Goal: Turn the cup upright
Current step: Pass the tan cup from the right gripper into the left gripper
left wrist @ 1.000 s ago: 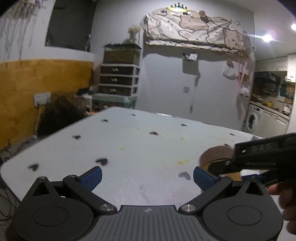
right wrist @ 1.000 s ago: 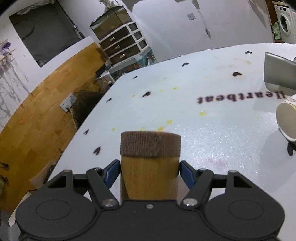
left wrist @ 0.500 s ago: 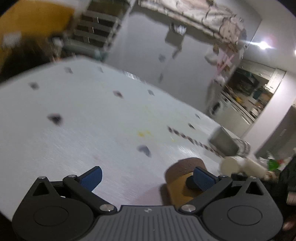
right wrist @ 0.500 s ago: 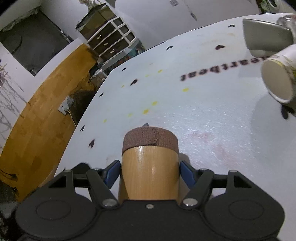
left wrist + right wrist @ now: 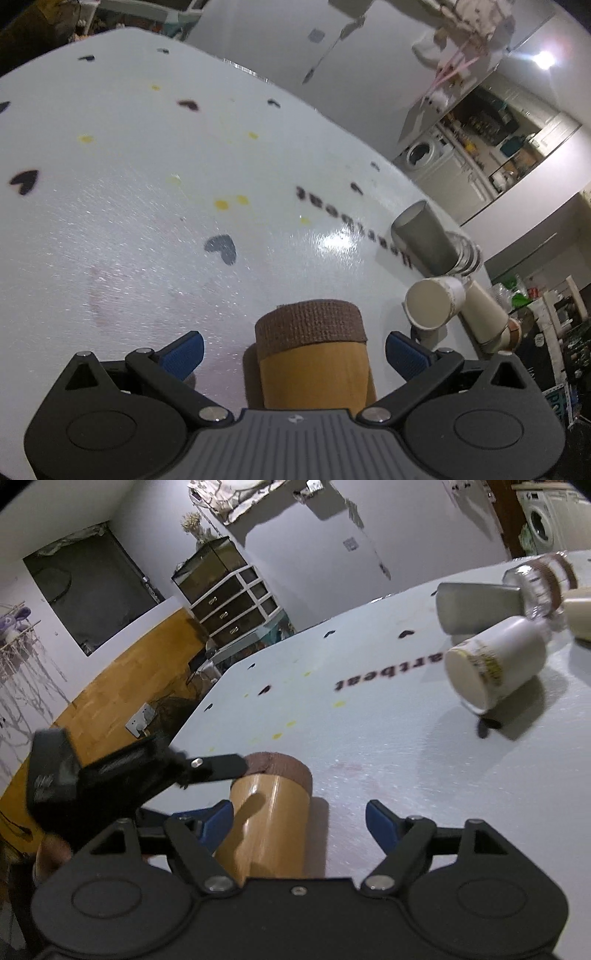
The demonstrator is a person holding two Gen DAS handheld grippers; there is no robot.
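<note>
Cup position: the cup [image 5: 314,365] stands on the bench [image 5: 129,206] between both pairs of tongs, its brown band at the top.
Left tongs: the left tongs [image 5: 293,350] are spread wide, blue pads clear of the cup on each side, holding nothing.
Right tongs: the right tongs [image 5: 299,819] are wide open; the left pad sits just beside the cup [image 5: 267,823], the right pad well apart.
Materials: smooth tan cylinder, woven brown band; glossy white bench with dark hearts.
Farther right: a white cup [image 5: 495,664] and a grey cup [image 5: 424,236] lie on their sides.
</note>
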